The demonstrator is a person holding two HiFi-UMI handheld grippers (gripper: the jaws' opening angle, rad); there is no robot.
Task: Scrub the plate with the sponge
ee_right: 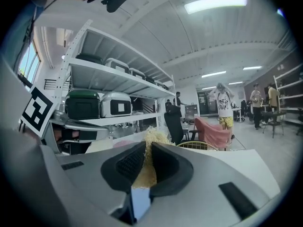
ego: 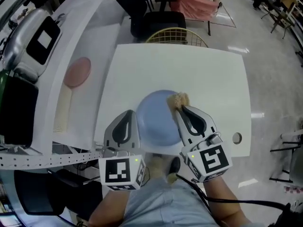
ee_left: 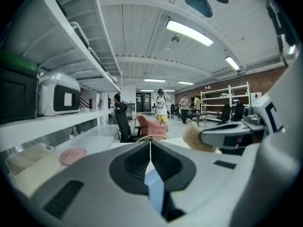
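Nearest to us, the left gripper (ego: pixel 127 123) is clamped on the near left rim of the blue plate (ego: pixel 158 119). In the left gripper view, its jaws meet on a thin blue edge of the plate (ee_left: pixel 154 189), with no gap showing on either side.

The right gripper (ego: pixel 182 110) is closed on the sponge (ego: pixel 179 100), a tan, fibrous pad. In the right gripper view, the sponge (ee_right: pixel 146 170) fills the slot between the jaws and its frayed tip stands out beyond them.

In the head view, the sponge lies at the far right rim of the plate. The plate sits between the two grippers, over the near part of the white table (ego: pixel 203 74). We cannot tell whether it rests on the tabletop.

A round hole (ego: pixel 236 137) is set in the table near its right front corner.

To the left, a pink disc (ego: pixel 77 71) lies on a white shelf (ego: pixel 94 41), and a silver appliance (ego: pixel 33 37) stands further left.

Beyond the table's far edge stand a wire-back chair (ego: pixel 177 34) and a black office chair (ego: pixel 156 20). A chair draped in pink fabric (ego: pixel 189 1) stands past them.
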